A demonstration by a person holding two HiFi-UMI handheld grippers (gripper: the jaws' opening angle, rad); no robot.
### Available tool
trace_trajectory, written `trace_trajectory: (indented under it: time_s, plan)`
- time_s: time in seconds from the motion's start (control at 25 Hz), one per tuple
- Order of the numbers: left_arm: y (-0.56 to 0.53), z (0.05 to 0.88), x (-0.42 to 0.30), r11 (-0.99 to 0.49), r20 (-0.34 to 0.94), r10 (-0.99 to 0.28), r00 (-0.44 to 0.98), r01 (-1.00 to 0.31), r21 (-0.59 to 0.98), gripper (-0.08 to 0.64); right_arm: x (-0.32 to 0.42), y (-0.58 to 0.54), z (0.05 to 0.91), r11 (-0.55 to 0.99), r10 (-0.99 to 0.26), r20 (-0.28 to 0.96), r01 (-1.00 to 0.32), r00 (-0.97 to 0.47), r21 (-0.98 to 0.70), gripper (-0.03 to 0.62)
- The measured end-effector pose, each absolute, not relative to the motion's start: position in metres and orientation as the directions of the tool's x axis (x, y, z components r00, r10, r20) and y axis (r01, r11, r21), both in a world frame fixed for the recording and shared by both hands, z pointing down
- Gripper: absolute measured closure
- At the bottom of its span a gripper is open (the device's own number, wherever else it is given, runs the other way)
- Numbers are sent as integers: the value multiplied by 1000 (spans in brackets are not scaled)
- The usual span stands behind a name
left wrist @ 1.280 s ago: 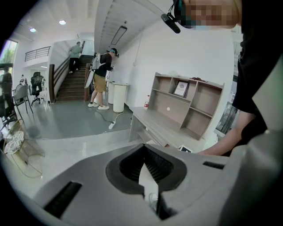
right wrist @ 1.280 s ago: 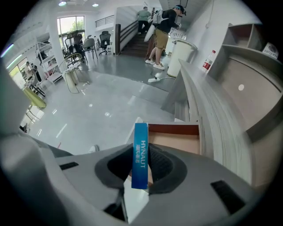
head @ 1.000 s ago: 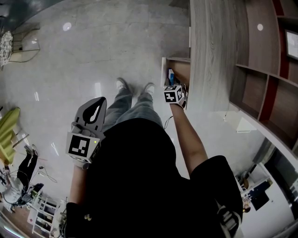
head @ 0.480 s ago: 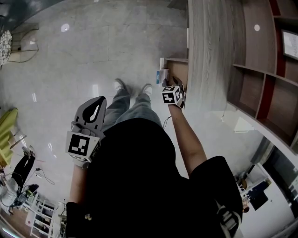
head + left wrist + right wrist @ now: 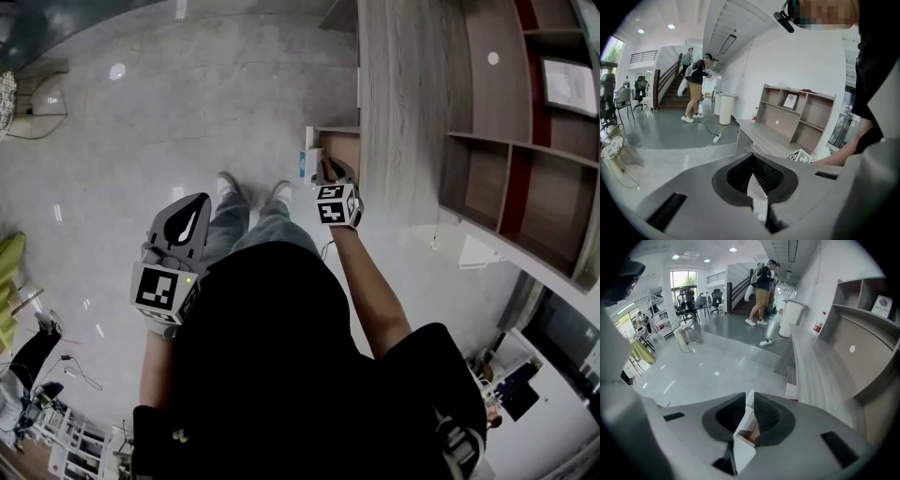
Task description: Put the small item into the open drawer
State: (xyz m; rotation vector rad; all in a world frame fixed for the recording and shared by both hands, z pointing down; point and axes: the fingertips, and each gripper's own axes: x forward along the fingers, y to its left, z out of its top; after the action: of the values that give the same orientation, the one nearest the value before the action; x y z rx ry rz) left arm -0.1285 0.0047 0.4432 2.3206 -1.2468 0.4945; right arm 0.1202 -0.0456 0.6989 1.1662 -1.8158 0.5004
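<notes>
**Nearly there, not dropped in yet**

Head view: the person stands beside the desk [image 5: 398,103] with the right arm stretched forward. The right gripper [image 5: 329,169] sits at the near end of the open drawer [image 5: 339,142], which sticks out from under the desk. The left gripper [image 5: 202,202] hangs on the other side over the floor [image 5: 141,112], well apart from all of it. Can't pick out the small item from up here, tbh.

Left gripper view: the 2 jaws meet at the tips, with nothing gripped that I can name. There's a pale sliver down in the gap, but my guess is that's part of the gripper itself. It points across the room towards the desk [image 5: 761,133] and the shelf unit [image 5: 797,115]. Basically parked.

Right gripper view: this is the busy one. The small item [image 5: 746,423], a little white box with a brownish side, stands between the 2 jaws. They're closing on it, with the pads against both faces. Past the tips, the drawer [image 5: 791,389] shows ahead and a bit to the right, tucked under the desk edge. So the item is near the drawer but not over it.

My read: this is the carry step, with the grip being firmed up. Next, the right gripper needs to go forward and right until the box is above the drawer opening. Then it should dip inside the walls, and only then let the jaws part. Letting go early would probably put it on the floor.
</notes>
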Motion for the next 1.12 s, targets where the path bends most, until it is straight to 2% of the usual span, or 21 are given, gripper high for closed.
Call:
trace_trajectory:
  time_s: [0.16,0.44,0.76,1.12]
  plan:
    - [-1,438,-125,-491,482,-695,534,-842,224,558,113,-51,661,480,-556,809,-869,-193,123,553]
    - [-13,431,-117,-498,432,-718,546,-836,229,558,105,-56,594,477,-627,735,-873,-258,101,560]
    - [-34,417,-120,-497,362,-754,548,-836,231,558,95,-70,495,487,-749,564,-866,-348,112,561]
    - [-50,396,-120,-528,305,-762,571,-821,217,558,96,-72,415,473,-820,423,-872,-385,122,563]
